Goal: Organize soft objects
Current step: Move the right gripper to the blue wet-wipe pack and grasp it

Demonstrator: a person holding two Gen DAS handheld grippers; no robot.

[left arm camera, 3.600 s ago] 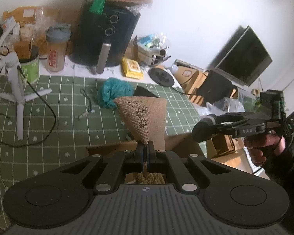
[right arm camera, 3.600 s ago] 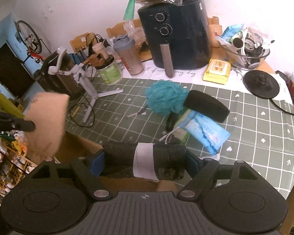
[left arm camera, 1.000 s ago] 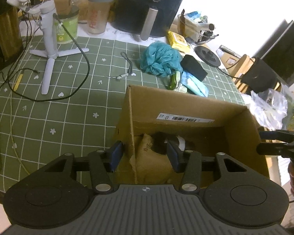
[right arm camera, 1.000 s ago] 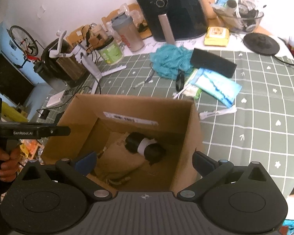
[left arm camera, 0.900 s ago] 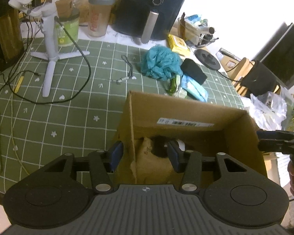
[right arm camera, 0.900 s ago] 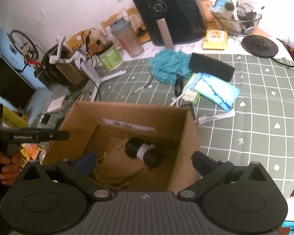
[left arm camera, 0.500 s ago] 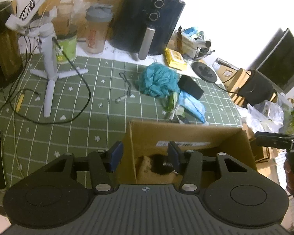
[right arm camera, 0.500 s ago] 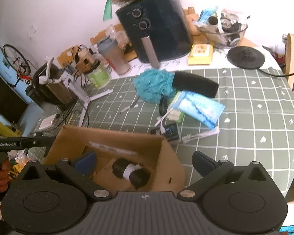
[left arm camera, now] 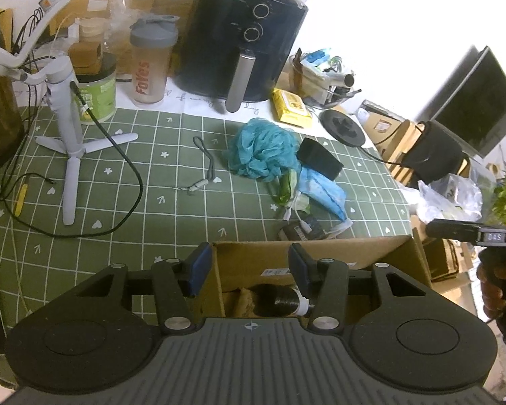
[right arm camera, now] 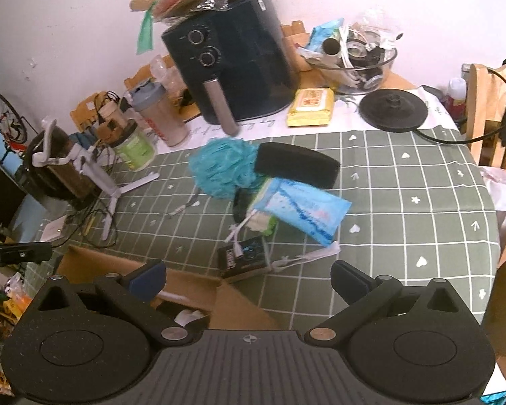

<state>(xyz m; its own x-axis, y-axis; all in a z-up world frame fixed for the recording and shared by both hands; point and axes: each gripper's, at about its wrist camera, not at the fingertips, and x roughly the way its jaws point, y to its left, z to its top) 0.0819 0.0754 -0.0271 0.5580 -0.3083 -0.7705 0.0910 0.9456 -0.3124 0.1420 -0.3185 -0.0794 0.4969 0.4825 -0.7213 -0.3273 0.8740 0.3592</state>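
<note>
the left gripper (left arm camera: pixel 249 265) has its fingers half open and empty above the cardboard box (left arm camera: pixel 320 256), where a black roll (left arm camera: pixel 280 298) lies. the right gripper (right arm camera: pixel 248 278) has wide, empty fingers. the blue sponge (right arm camera: pixel 224 167) lies farther on the tabletop (right arm camera: pixel 404 195).

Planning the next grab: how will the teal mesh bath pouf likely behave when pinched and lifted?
The pouf looks like loose gathered netting, so it probably squashes easily and weighs little. Its ruffles may snag the black case touching it.
</note>
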